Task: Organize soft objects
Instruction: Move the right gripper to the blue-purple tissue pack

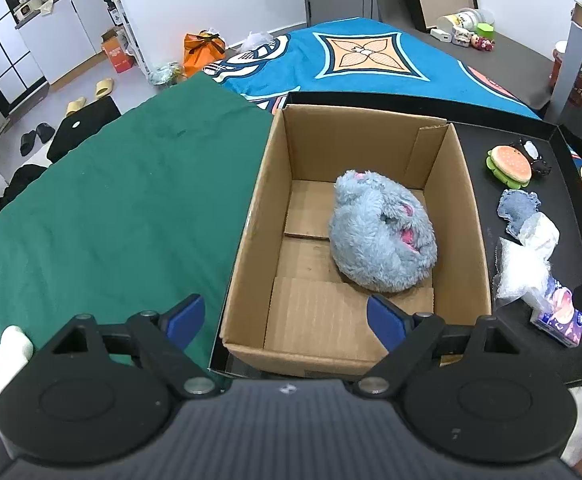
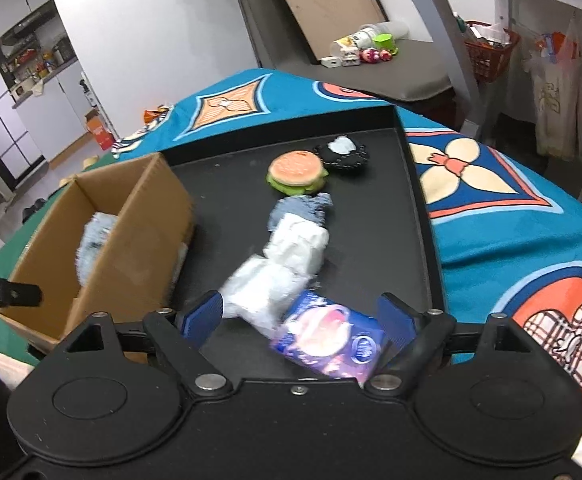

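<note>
Box (image 1: 371, 148): 1 blue plush toy (image 1: 383, 236) already inside.
Tray (image 2: 415, 184): 6 left — burger (image 2: 297, 172), black pouch (image 2: 343, 152), denim scrap (image 2: 303, 208), 2 white bundles (image 2: 287, 264), tissue pack (image 2: 329, 340).
Right gripper (image 2: 299, 320): jaws spread, straddling the tissue pack, no pinch.
Left gripper (image 1: 287, 320): jaws spread, empty, over the box.

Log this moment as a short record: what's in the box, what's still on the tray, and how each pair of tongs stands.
box: cardboard box on black tray
in box: blue plush toy
on tray: burger toy, black pouch, denim piece, white bags, tissue pack
left tongs: open, empty, over the box's near edge
right tongs: open, straddling the tissue pack, not gripping
</note>
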{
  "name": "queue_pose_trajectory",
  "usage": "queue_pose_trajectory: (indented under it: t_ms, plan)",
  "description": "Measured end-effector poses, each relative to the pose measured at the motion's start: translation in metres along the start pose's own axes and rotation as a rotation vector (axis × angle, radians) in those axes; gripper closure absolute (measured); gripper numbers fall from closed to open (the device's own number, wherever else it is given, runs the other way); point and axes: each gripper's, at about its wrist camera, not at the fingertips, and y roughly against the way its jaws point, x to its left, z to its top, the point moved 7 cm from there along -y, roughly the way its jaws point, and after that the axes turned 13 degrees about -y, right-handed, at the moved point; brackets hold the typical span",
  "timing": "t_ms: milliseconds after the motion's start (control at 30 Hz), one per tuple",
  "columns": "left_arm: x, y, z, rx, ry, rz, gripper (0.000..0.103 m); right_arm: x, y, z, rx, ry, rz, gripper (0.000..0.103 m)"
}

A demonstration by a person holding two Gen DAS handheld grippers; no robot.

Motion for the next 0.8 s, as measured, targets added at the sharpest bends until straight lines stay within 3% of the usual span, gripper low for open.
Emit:
queue_pose_trajectory:
  t_ms: [433, 633, 800]
  plan:
    - [-0.002, -0.009, 0.009, 0.019, -0.004, 0.051, 0.016, -0.045, -0.024, -0.012, 0.101, -0.043, -0.065, 0.020]
    - [-0.008, -0.016, 0.011, 0.032, -0.017, 0.055, 0.016, -0.035, -0.033, -0.023, 0.102, 0.084, -0.111, 0.020]
    - [-0.009, -0.019, 0.011, 0.042, -0.019, 0.056, 0.016, -0.030, -0.038, -0.031, 0.164, 0.106, -0.083, 0.020]
